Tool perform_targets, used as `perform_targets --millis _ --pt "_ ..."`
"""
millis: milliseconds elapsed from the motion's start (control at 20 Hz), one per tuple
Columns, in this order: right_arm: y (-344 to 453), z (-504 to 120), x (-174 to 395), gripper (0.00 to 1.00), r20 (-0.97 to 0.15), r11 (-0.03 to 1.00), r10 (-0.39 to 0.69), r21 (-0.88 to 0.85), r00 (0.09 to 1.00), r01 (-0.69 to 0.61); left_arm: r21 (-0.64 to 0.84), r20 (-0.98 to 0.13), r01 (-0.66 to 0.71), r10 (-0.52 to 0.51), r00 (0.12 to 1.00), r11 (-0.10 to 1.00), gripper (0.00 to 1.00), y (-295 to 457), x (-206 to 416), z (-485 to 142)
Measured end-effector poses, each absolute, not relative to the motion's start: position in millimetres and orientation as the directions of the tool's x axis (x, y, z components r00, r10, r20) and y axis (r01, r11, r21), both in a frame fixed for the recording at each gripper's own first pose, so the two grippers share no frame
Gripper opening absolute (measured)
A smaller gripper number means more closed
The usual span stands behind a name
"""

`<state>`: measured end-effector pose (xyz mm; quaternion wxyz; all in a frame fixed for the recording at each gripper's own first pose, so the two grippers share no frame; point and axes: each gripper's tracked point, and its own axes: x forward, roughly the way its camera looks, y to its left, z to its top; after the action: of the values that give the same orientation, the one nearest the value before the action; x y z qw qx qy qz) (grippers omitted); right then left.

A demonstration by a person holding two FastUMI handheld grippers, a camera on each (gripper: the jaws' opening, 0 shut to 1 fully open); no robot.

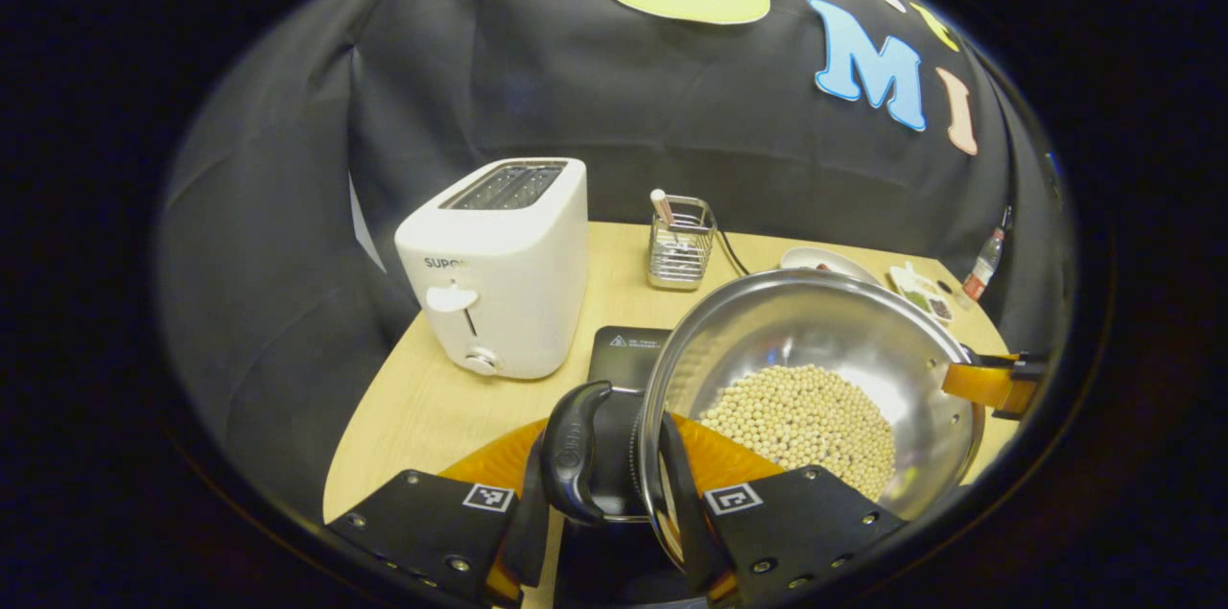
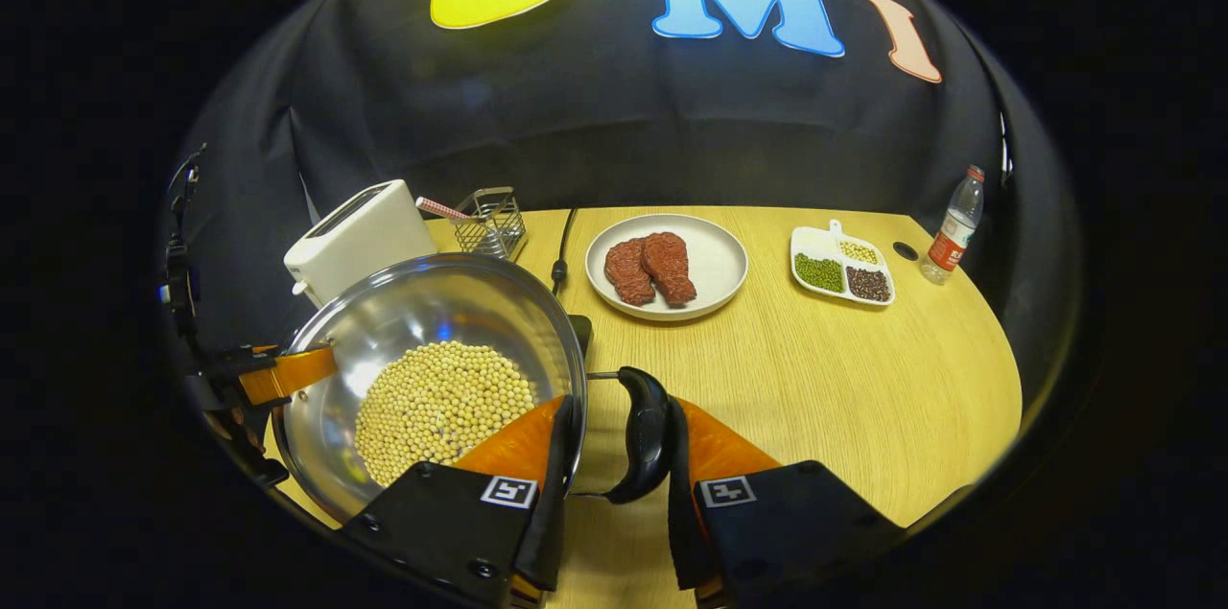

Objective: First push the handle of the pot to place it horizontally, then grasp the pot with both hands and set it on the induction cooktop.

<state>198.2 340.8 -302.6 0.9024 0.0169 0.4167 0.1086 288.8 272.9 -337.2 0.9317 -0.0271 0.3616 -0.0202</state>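
A shiny steel pot (image 1: 825, 331) (image 2: 422, 312) holding pale soybeans (image 1: 806, 417) (image 2: 441, 403) is held between both grippers, with the black induction cooktop (image 1: 625, 350) (image 2: 579, 329) just beyond and below it. My left gripper (image 1: 604, 480) is shut on the pot's black side handle (image 1: 574, 451) and the rim beside it. My right gripper (image 2: 622, 451) is shut on the opposite black handle (image 2: 641, 436). Each gripper also appears at the pot's far side in the other's view: the right one (image 1: 998, 384) and the left one (image 2: 278, 374).
A white toaster (image 1: 504, 269) (image 2: 355, 235) and a wire utensil holder (image 1: 679, 245) (image 2: 491, 221) stand behind the pot. On the wooden table (image 2: 844, 379) are a plate (image 2: 715, 264) with two meat pieces, a divided bean dish (image 2: 842, 269) and a bottle (image 2: 950, 230).
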Motion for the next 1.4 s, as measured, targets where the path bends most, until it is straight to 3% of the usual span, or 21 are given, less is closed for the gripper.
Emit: perform_targets --millis 50,200,300,450,500,550,650,700,750,1000,1400 --pt "342 -303 199 0.44 -0.749 0.975 0.213 0.125 0.628 -0.181 -0.065 -0.673 0.020 -0.059 0.737 0.998 0.53 273 289 -339" --pt "343 -304 200 0.48 -0.750 0.975 0.215 0.131 0.626 -0.178 -0.062 -0.670 0.024 -0.060 0.740 0.998 0.60 274 290 -338" --pt "344 -306 204 0.47 -0.746 0.973 0.226 0.140 0.626 -0.185 -0.052 -0.667 0.023 -0.052 0.743 0.998 0.55 275 290 -338" --pt "345 -305 203 0.55 -0.739 0.966 0.252 0.158 0.625 -0.204 -0.016 -0.650 0.015 -0.022 0.759 1.000 0.64 276 291 -340" --pt "346 -300 204 0.63 -0.724 0.964 0.260 0.163 0.639 -0.209 0.002 -0.643 0.012 -0.008 0.766 1.000 0.65 277 292 -339" --pt "346 -294 207 0.58 -0.703 0.962 0.270 0.165 0.657 -0.219 0.006 -0.630 0.014 -0.007 0.776 1.000 0.67 275 295 -338" --pt "344 -280 209 0.96 -0.662 0.960 0.276 0.154 0.697 -0.234 0.002 -0.596 0.010 -0.007 0.803 1.000 0.87 269 294 -322" --pt "343 -272 209 0.93 -0.644 0.959 0.280 0.149 0.712 -0.242 0.011 -0.573 0.006 0.001 0.820 1.000 0.90 268 295 -312" --pt "341 -265 208 0.98 -0.626 0.958 0.283 0.143 0.727 -0.250 0.028 -0.549 -0.004 0.018 0.836 1.000 0.89 270 295 -302" --pt "312 -212 206 0.98 -0.506 0.961 0.274 0.110 0.818 -0.255 0.082 -0.422 -0.021 0.054 0.905 0.996 0.89 250 291 -243" --pt "218 -144 193 0.98 -0.347 0.977 0.212 0.068 0.914 -0.201 -0.009 -0.303 -0.026 0.022 0.953 1.000 0.87 168 262 -179"
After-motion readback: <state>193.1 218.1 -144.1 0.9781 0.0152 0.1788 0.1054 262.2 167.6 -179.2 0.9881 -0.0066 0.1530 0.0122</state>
